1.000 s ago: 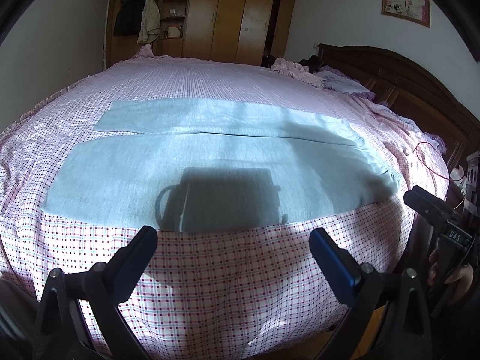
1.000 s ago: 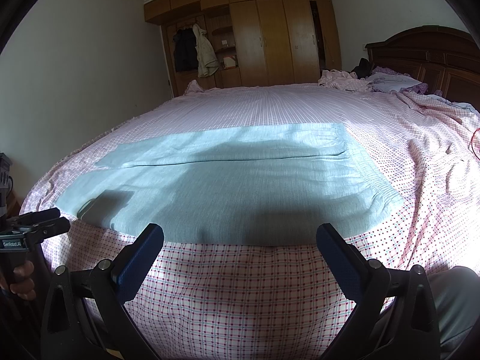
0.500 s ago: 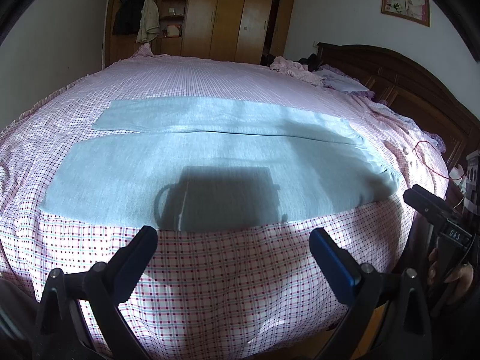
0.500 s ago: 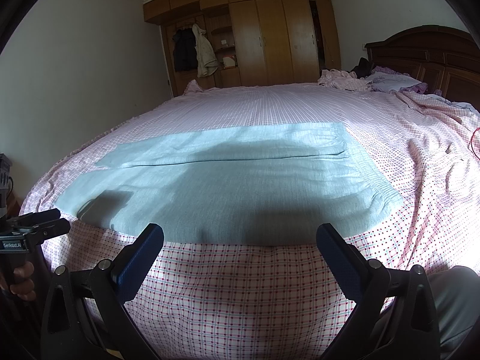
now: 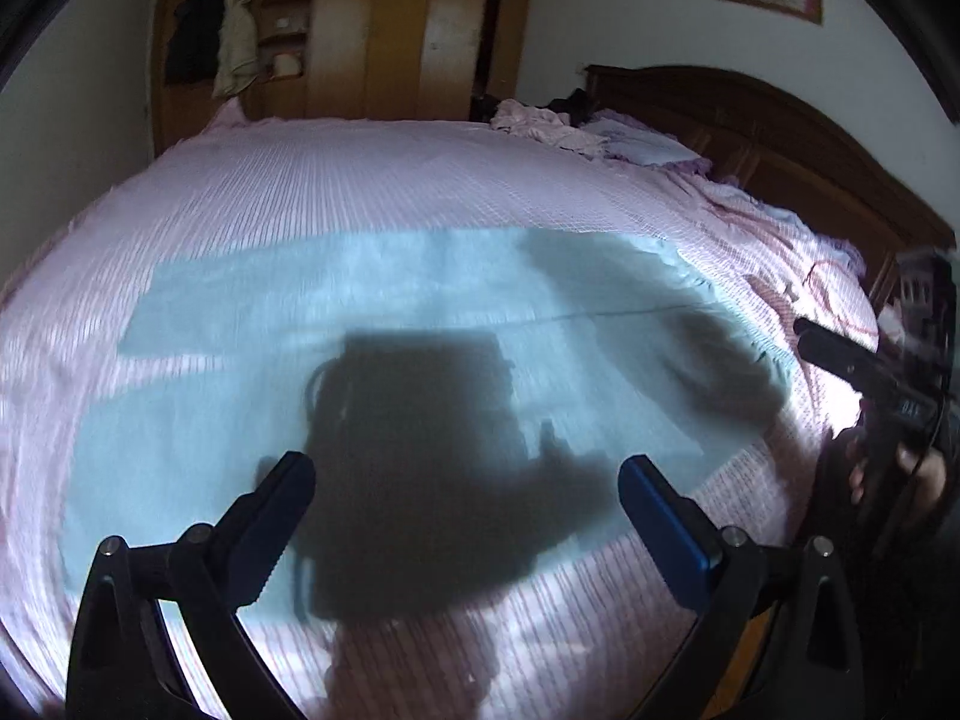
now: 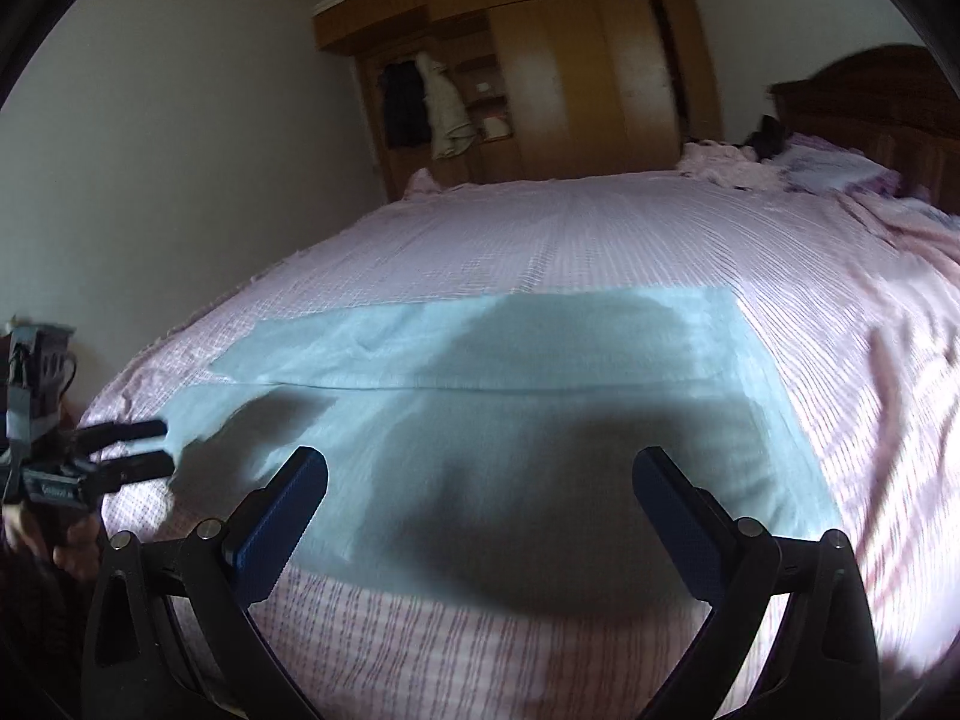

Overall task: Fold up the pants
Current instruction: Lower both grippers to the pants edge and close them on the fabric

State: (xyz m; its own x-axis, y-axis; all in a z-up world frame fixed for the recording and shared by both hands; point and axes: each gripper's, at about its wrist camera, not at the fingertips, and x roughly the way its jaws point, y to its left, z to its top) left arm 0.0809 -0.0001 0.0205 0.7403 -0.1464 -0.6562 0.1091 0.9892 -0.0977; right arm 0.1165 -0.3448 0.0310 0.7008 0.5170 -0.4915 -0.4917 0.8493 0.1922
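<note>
Light blue pants (image 5: 252,372) lie flat across the pink checked bed, legs to the left, waistband to the right; they also show in the right wrist view (image 6: 540,396). My left gripper (image 5: 468,492) is open and empty, above the near leg. My right gripper (image 6: 480,480) is open and empty, above the near waist part. The right gripper shows at the right edge of the left wrist view (image 5: 840,360). The left gripper shows at the left edge of the right wrist view (image 6: 138,447). Both views are motion-blurred.
The bed (image 5: 360,180) fills both views. A dark wooden headboard (image 5: 780,138) stands at the right. Crumpled pink bedding and pillows (image 5: 576,126) lie at the far right. A wooden wardrobe (image 6: 540,78) with hanging clothes stands behind the bed.
Both grippers have moved forward over the near edge of the pants. Their shadows now fall on the cloth. Both stay open.
</note>
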